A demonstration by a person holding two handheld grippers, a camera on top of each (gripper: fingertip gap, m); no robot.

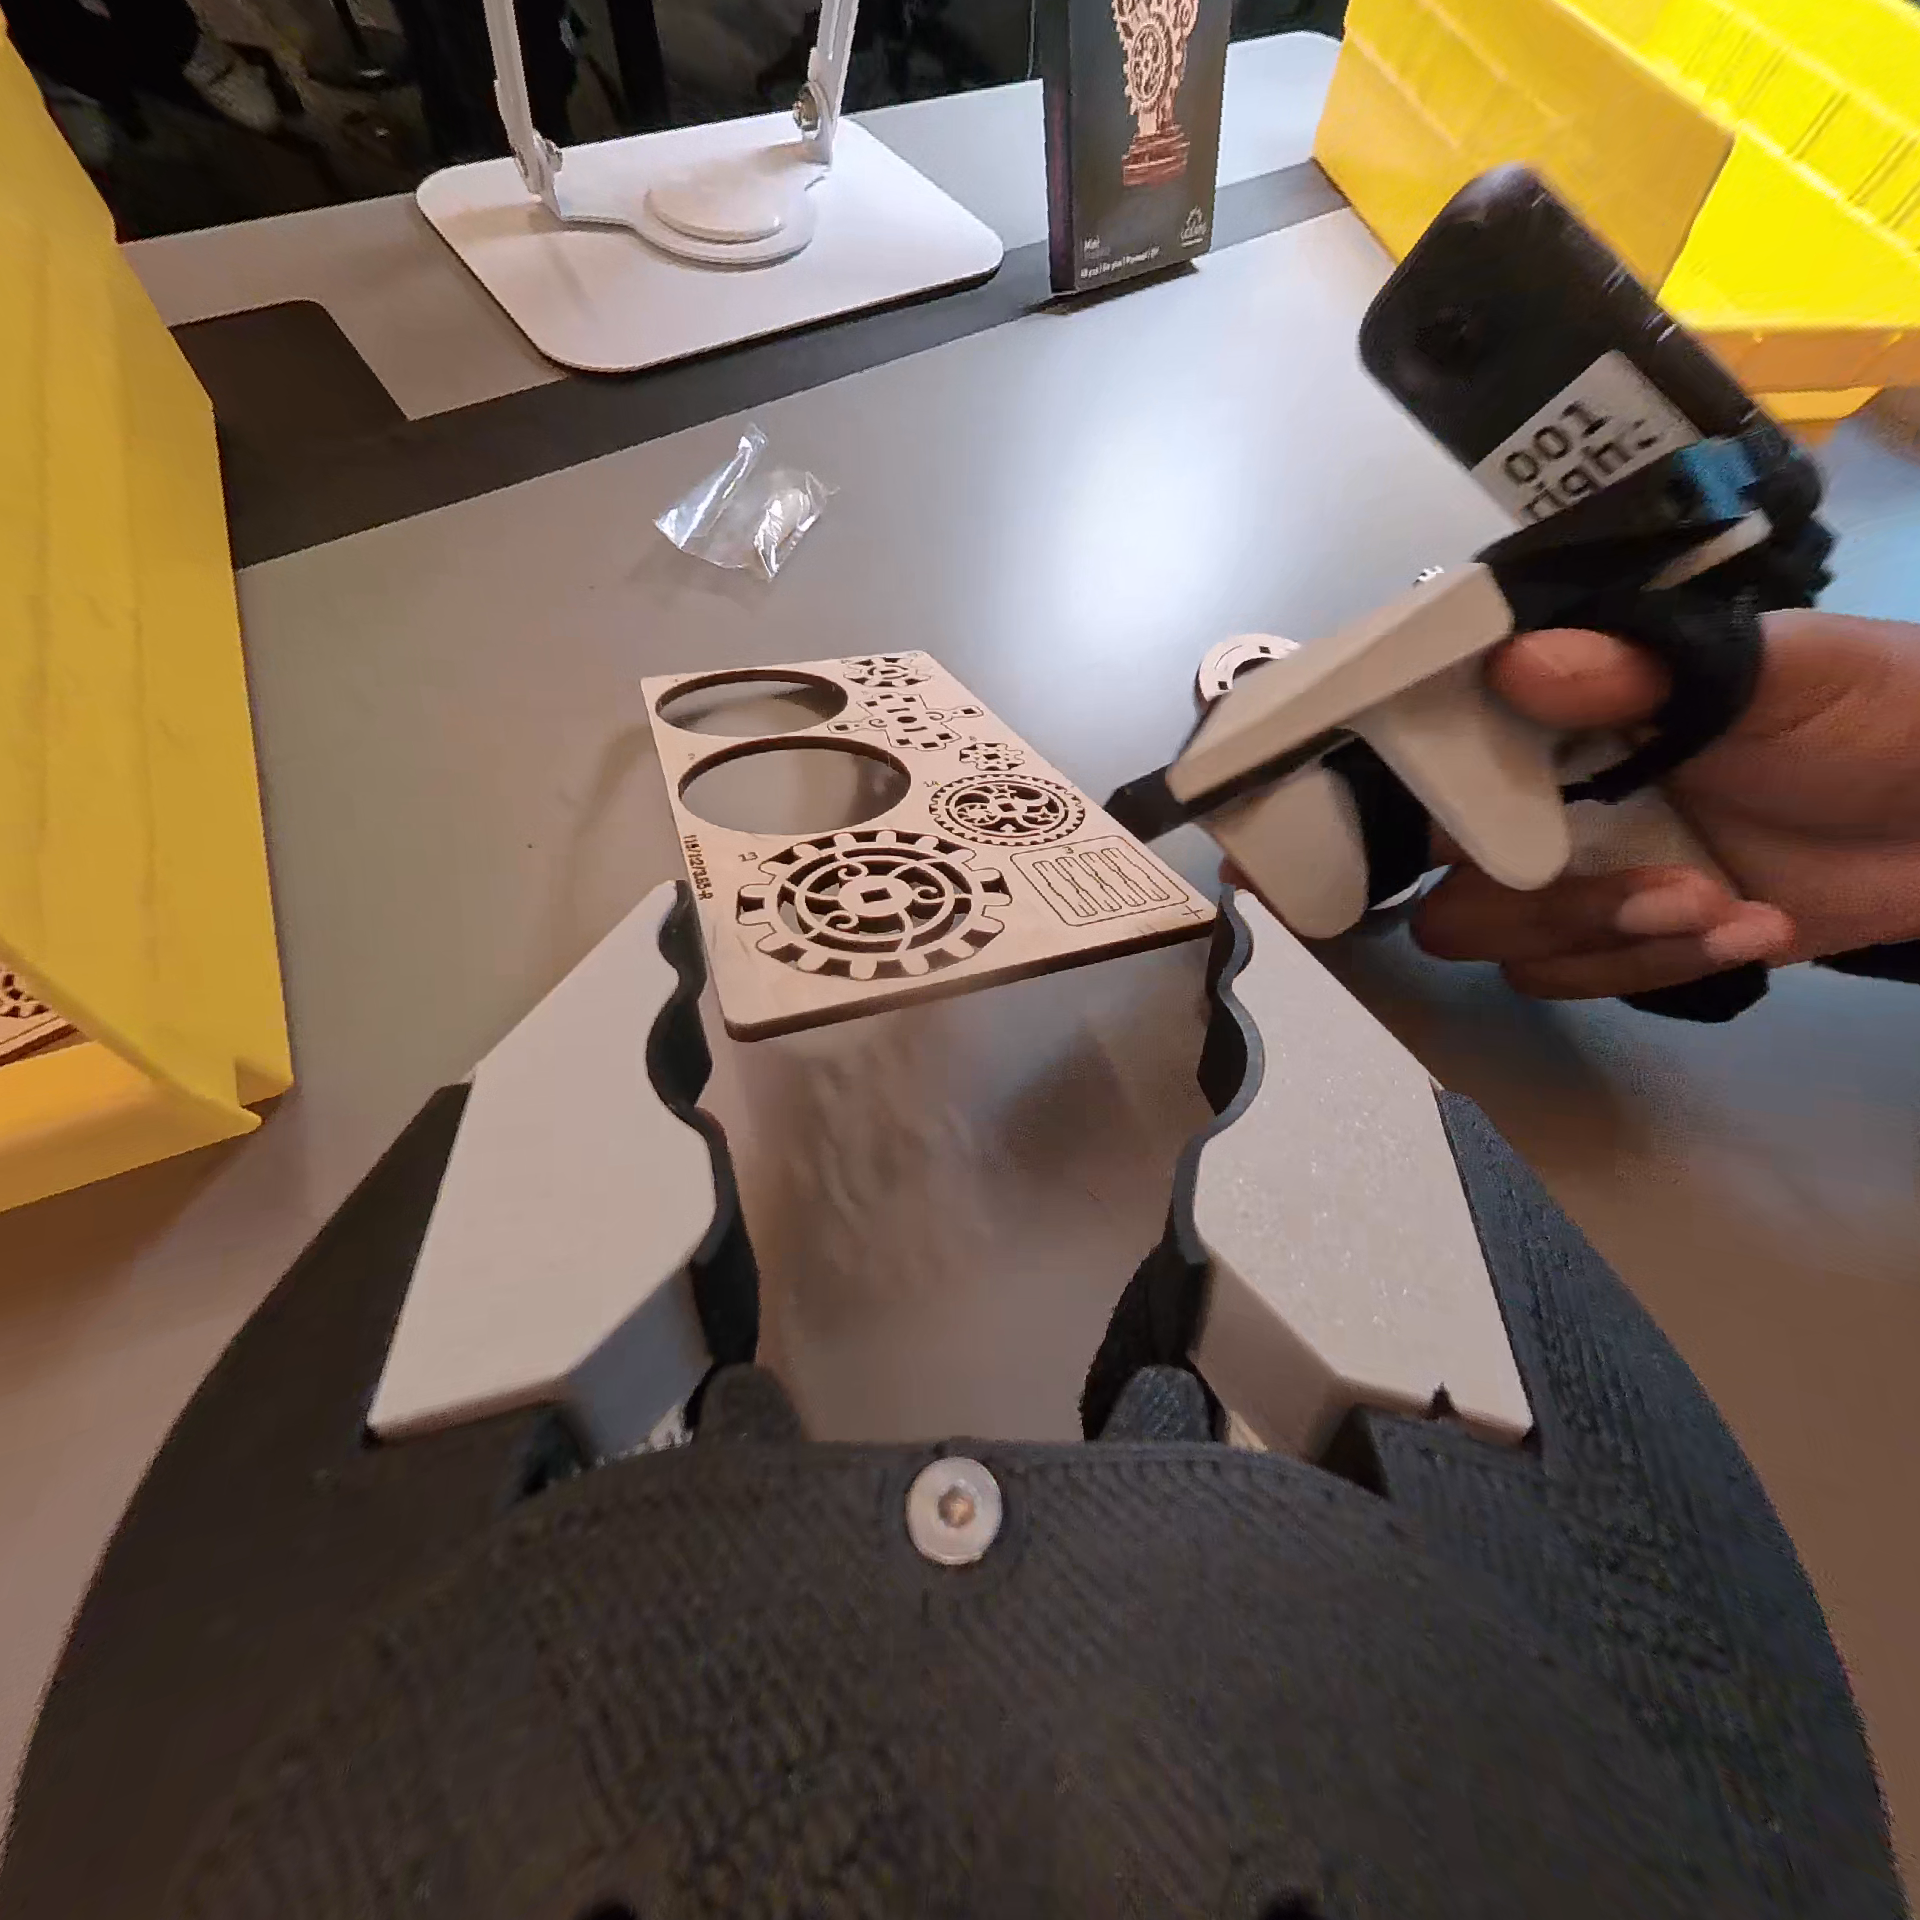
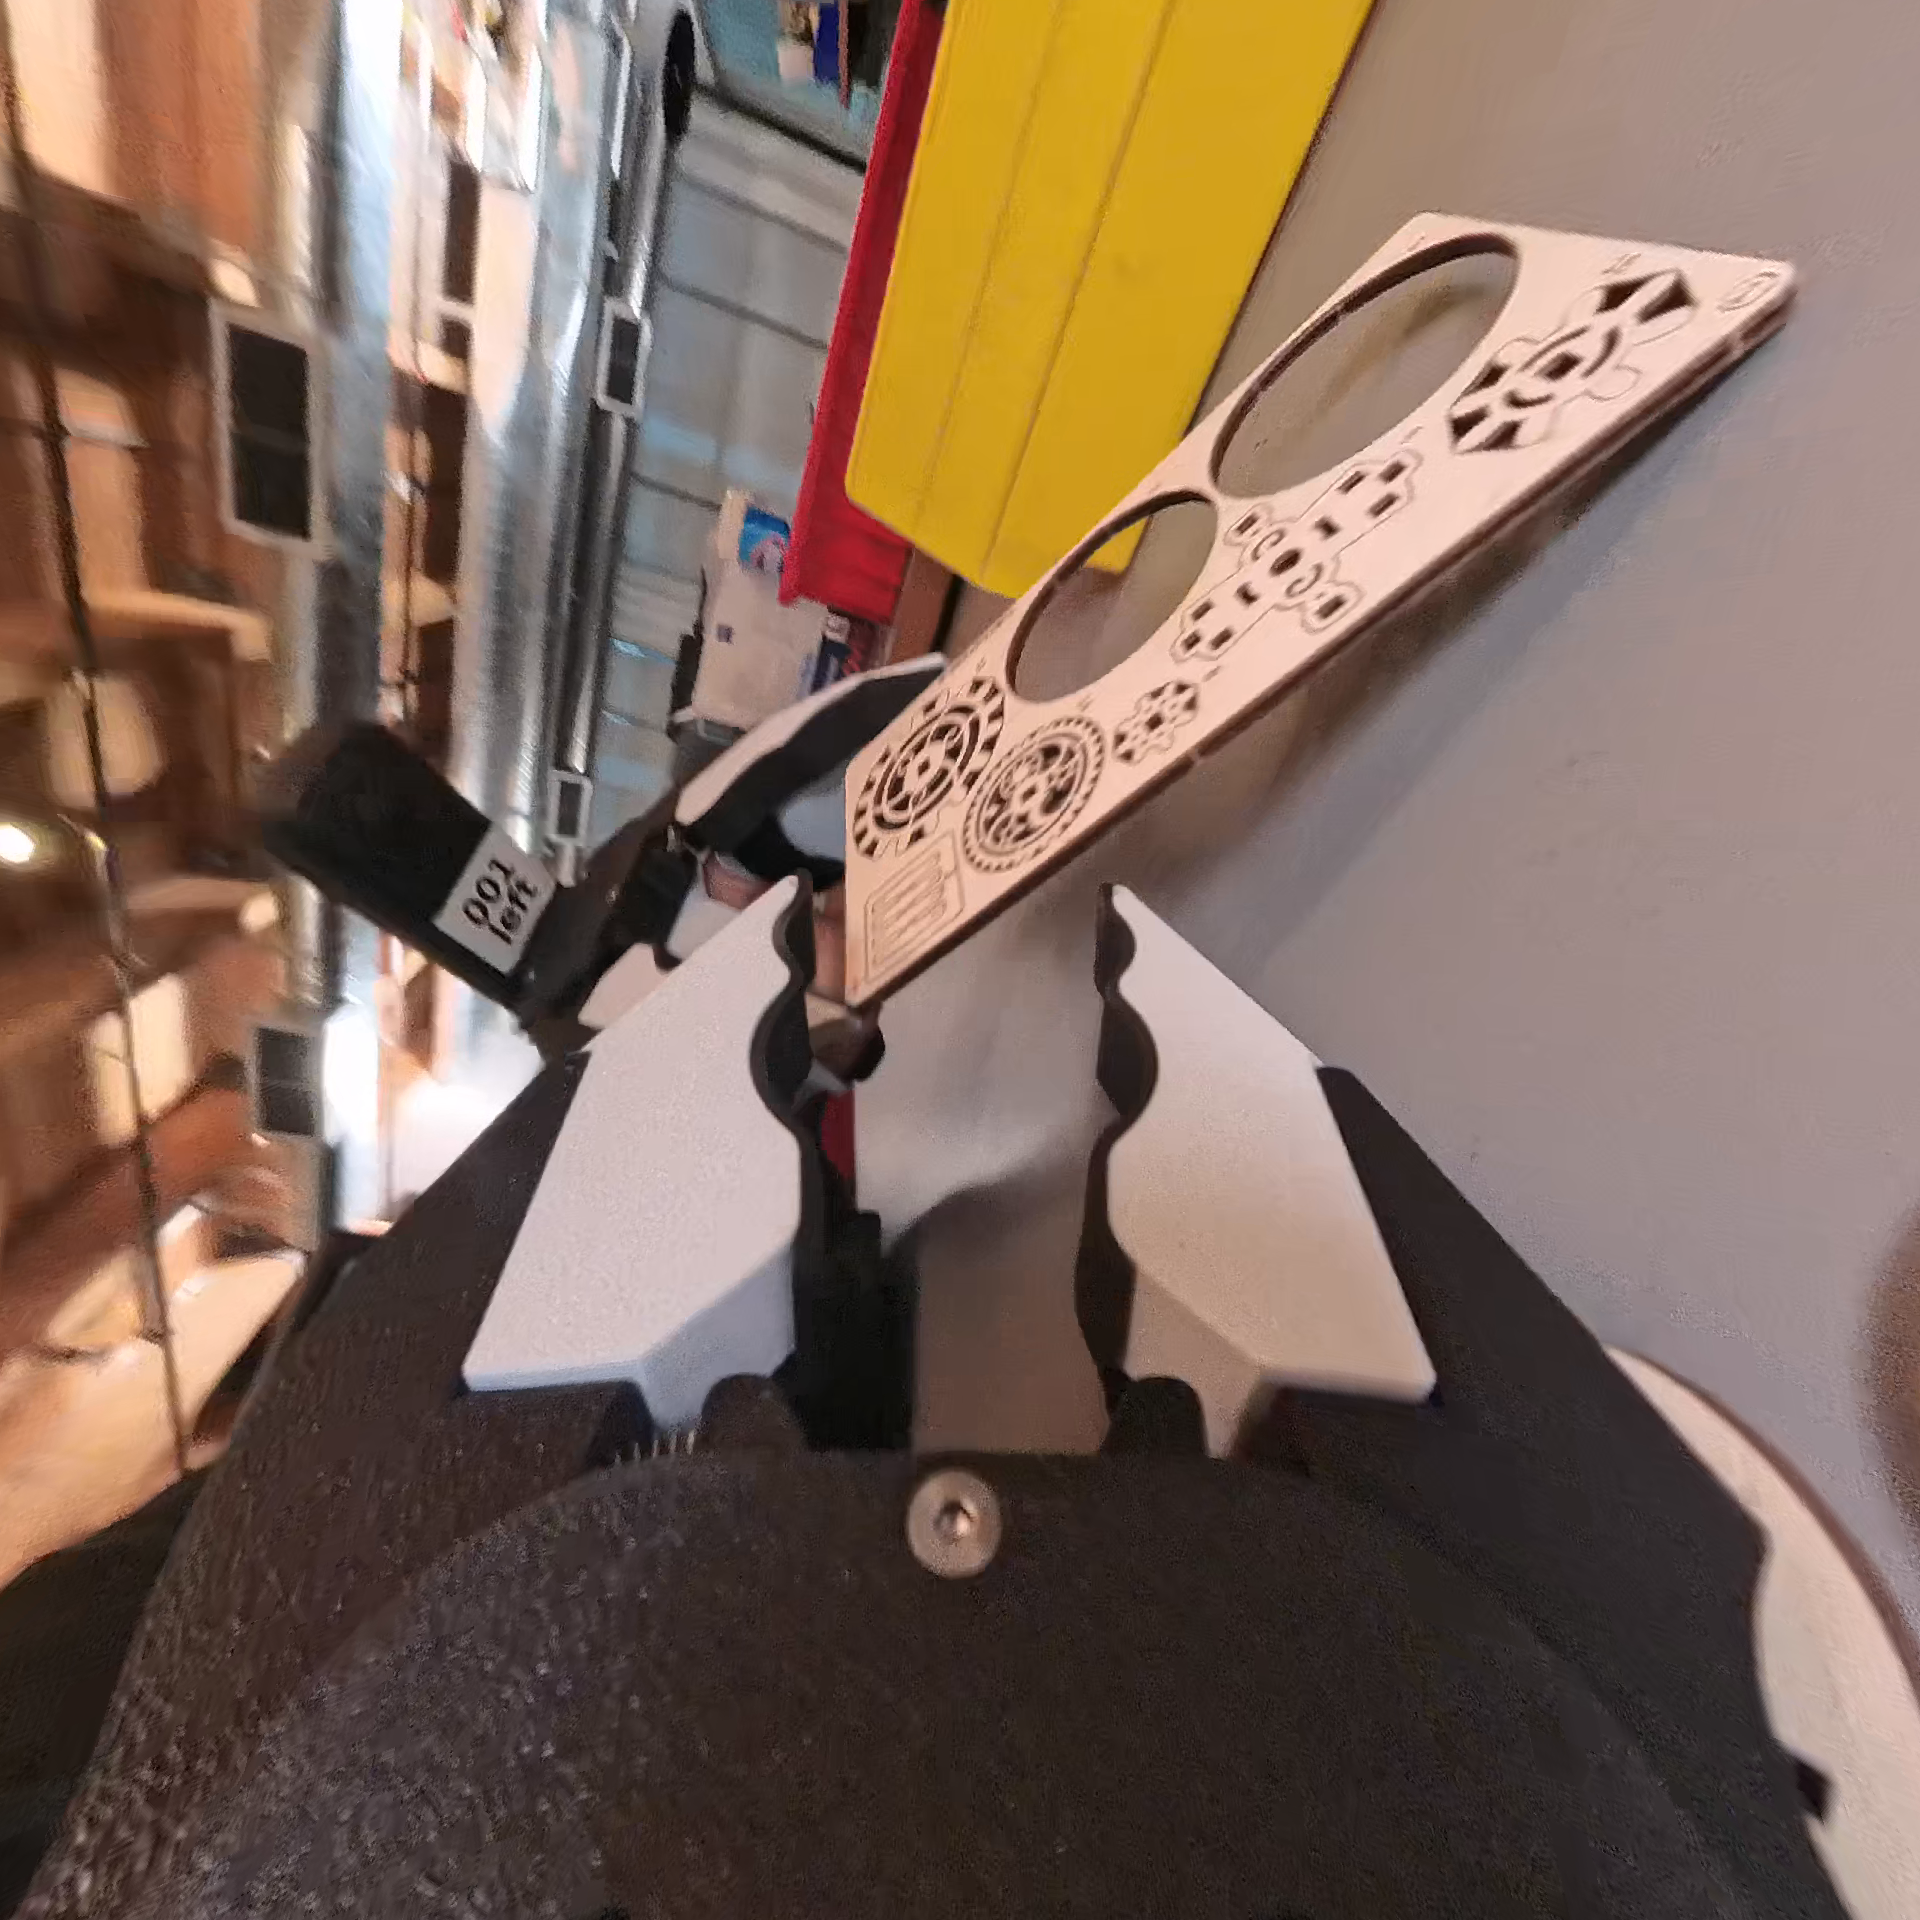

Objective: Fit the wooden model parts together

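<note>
Plainly both sets of jaws spread wide, left gripper point(image 1: 951, 935) and right gripper point(image 2: 951, 920) holding nothing, wooden parts sheet point(image 1: 914, 831) flat mid-worktop point(image 1: 1039, 520), long axis running away from left gripper.

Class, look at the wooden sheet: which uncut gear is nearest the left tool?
The largest gear, at the sheet's near edge beside the left tool. The smaller gears sit farther along the sheet.

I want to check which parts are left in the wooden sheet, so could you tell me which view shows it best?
The left wrist view: the wooden sheet lies flat on the grey table, sharp and seen from above. In the right wrist view, the picture is rolled sideways and slightly blurred, though the whole sheet still shows.
</note>
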